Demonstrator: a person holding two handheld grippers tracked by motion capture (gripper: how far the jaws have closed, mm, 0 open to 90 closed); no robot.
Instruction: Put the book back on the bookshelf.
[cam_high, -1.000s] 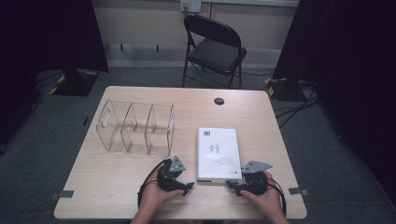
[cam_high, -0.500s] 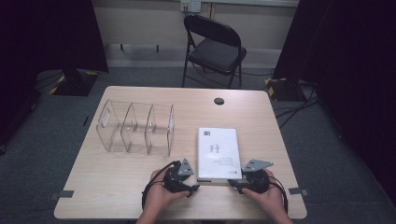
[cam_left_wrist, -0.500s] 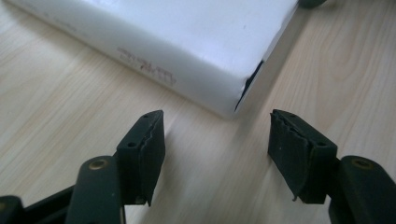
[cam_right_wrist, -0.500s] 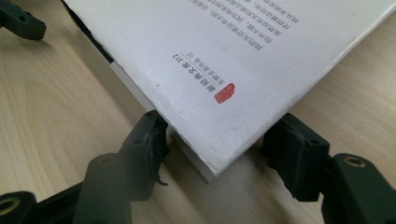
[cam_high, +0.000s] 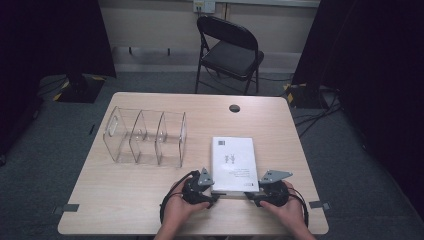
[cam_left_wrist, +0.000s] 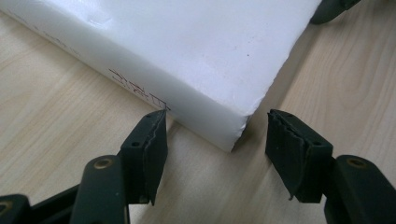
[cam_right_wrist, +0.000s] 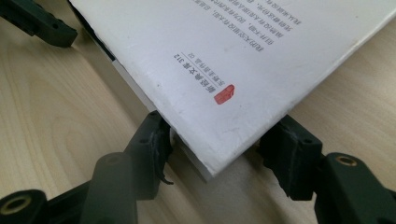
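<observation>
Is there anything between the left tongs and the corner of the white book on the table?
Nothing visible. The left tongs face the book at its near corner, with bare table between; one jaw's tip looks to touch the spine. Their jaws have just been closing, not yet clamped on it.

On the white book (cam_right_wrist: 243, 60) cover, near its corner: a small red seal-like mark (cam_right_wrist: 224, 94), and beside it a line of dark characters ending in the number 312. Further rows of small print above, too tilted and fine to read. Along the spine (cam_left_wrist: 140, 88), reddish-brown lettering, blurred beyond reading. From overhead, a barcode-like block at the cover's top left (cam_high: 220, 142) and two small figures mid-cover (cam_high: 230, 159).
</observation>
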